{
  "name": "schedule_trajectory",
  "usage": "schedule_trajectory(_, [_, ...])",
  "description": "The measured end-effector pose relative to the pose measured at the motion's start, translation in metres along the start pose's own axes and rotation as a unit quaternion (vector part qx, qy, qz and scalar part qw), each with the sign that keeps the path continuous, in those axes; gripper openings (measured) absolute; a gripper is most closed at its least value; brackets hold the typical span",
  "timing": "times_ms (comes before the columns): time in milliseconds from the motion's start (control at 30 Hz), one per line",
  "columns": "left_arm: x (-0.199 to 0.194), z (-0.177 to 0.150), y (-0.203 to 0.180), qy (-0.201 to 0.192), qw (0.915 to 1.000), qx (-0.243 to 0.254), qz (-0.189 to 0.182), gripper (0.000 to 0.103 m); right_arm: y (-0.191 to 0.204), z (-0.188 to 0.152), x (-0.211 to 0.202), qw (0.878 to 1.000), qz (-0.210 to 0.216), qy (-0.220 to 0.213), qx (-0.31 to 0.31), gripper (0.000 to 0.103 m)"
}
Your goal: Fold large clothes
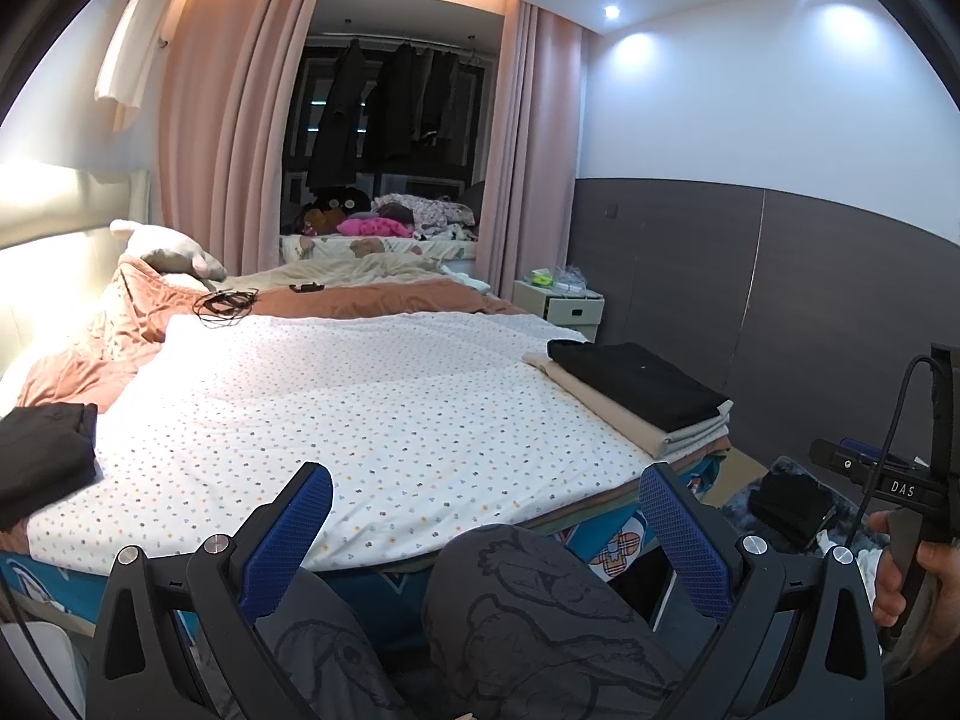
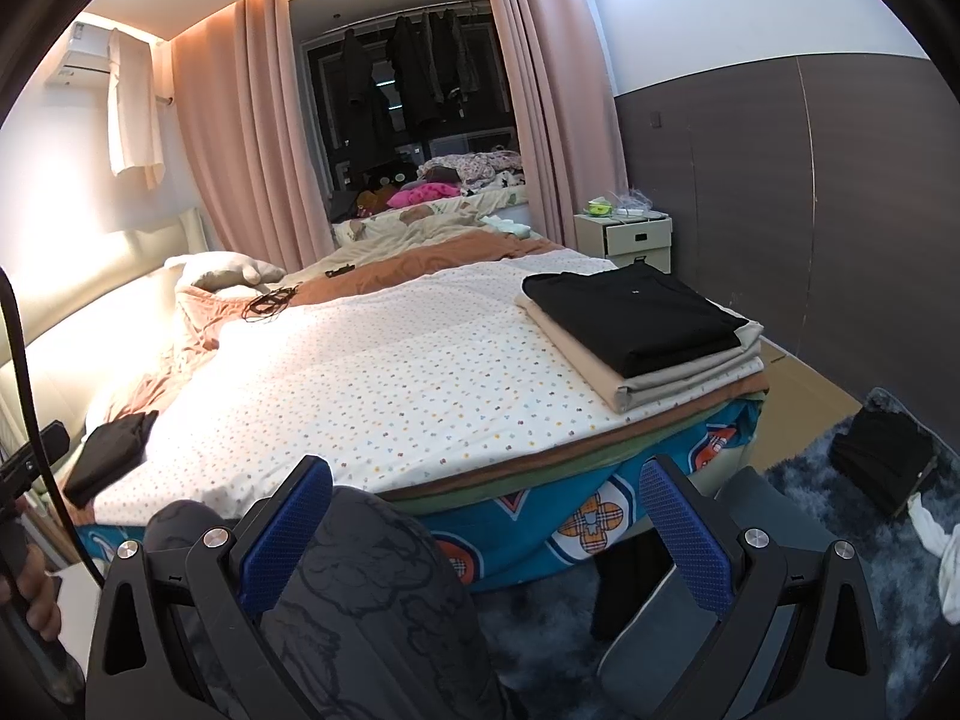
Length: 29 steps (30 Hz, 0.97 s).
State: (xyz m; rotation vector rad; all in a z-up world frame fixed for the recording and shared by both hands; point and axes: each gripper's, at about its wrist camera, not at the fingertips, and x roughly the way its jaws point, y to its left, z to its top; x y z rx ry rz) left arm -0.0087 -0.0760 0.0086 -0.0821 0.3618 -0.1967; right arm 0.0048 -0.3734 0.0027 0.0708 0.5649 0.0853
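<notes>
I face a bed (image 1: 372,396) with a dotted white sheet (image 2: 384,372). Behind it pink curtains (image 1: 234,138) frame a dark window (image 1: 390,102). To my right the wall (image 2: 810,18) is white above dark panelling (image 2: 840,192), beside a cream nightstand (image 2: 630,234). Ceiling spotlights (image 1: 612,12) shine, and a shaggy grey-blue rug (image 2: 840,540) covers the floor.

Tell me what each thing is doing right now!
Left gripper: open, empty.
Right gripper: open, empty.
Black shirt: folded, top of stack.
Beige cloth: folded, under shirt.
Dark garment: folded, on bed.
Drawer: slightly open.
Curtains: drawn open.
</notes>
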Motion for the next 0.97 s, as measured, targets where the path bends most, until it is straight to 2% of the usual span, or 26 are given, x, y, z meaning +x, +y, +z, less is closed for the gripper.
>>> schedule_trajectory(967, [-0.0015,-0.0045,-0.0020,-0.005,0.9998,0.019,-0.010,0.103,-0.0056,0.0019,0.0081,1.000,-0.002,0.007,-0.004,0.103])
